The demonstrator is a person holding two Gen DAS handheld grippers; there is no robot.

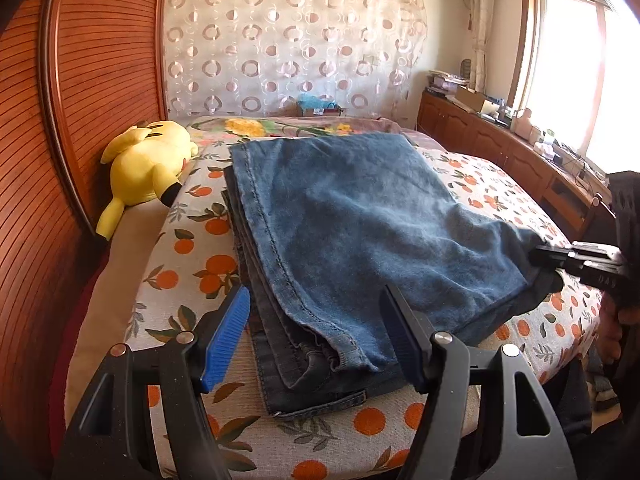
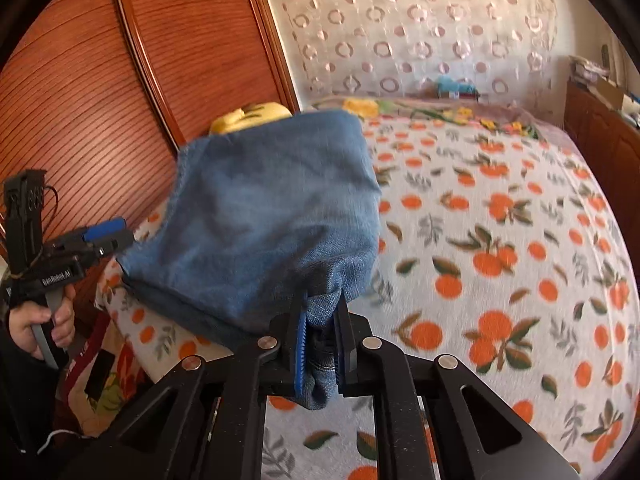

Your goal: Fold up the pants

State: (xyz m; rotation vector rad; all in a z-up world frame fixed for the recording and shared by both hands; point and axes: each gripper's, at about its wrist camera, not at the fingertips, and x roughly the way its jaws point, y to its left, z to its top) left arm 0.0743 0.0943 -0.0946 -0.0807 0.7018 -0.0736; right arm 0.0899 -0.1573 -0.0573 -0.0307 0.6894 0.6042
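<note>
Black tongs (image 1: 316,336) with ribbed blue pads (image 1: 226,338), silver rivets, white lettering; dark sleeve (image 2: 24,392).

Right wrist view: white lettering on the black body of the left tool (image 2: 102,236), just above the hand (image 2: 38,320) gripping its handle, reads "GenRobot.AI"; characters small but legible.

Left wrist view: pale embossed characters on the black body of the right tool (image 1: 538,251), near the frame's right edge; they look like three characters but are too blurred to read.

No other text, number, brand or sign is readable in either view; items on the far cabinet too small to tell.
</note>
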